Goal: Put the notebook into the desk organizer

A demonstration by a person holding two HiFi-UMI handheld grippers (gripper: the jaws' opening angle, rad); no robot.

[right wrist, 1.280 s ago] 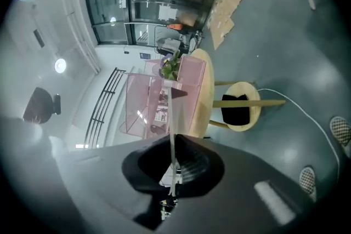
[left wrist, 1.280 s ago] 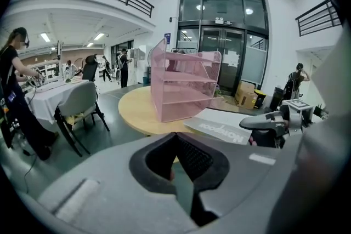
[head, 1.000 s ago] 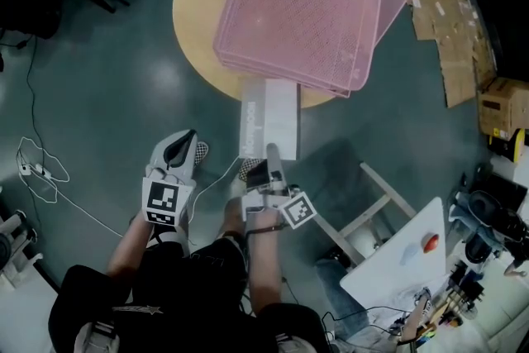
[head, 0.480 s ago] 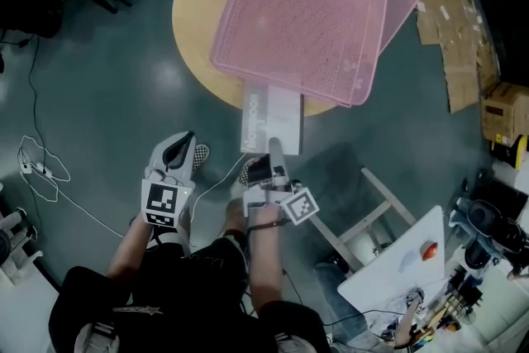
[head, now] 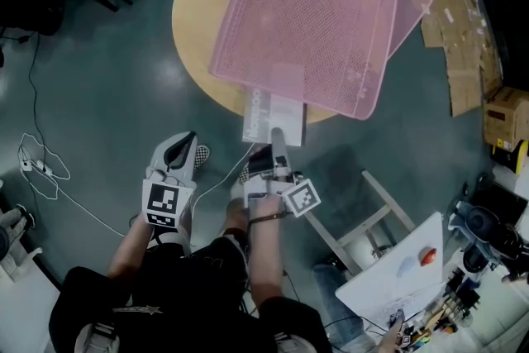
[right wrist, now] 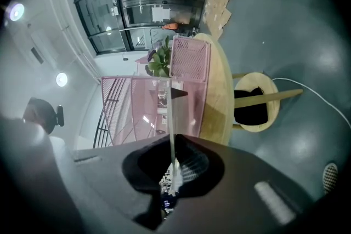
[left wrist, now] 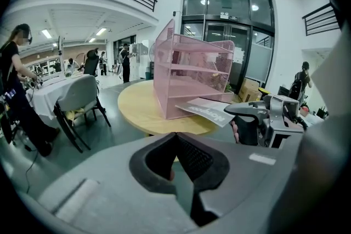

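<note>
Notebook (head: 273, 116) at the mouth of the pink mesh desk organizer (head: 331, 29), which stands on the round wooden bench (head: 198, 4). The notebook is in the air, off the bench, held flat. Its far edge lies at the organizer's open front, toward 12 o'clock from the right gripper (head: 277, 138). In the head view the mesh rim already overlaps that far edge. How deep the edge sits inside cannot be told.

Step in hand, as judged: sliding the notebook into a low tier. To do it well, keep the cover level with the chosen shelf and square to the opening. Push straight toward 12 o'clock, so that no corner catches the mesh or shoves the light organizer across the bench. Release only once most of the length is supported.

Right fingers (right wrist: 198, 164) are clenched on the notebook's near edge, seen edge-on as a thin pale blade between them. The left gripper (head: 178, 149) hangs at about 8 o'clock from the right one, well apart from the notebook. Its fingers (left wrist: 192, 159) are drawn together and grasp nothing.
</note>
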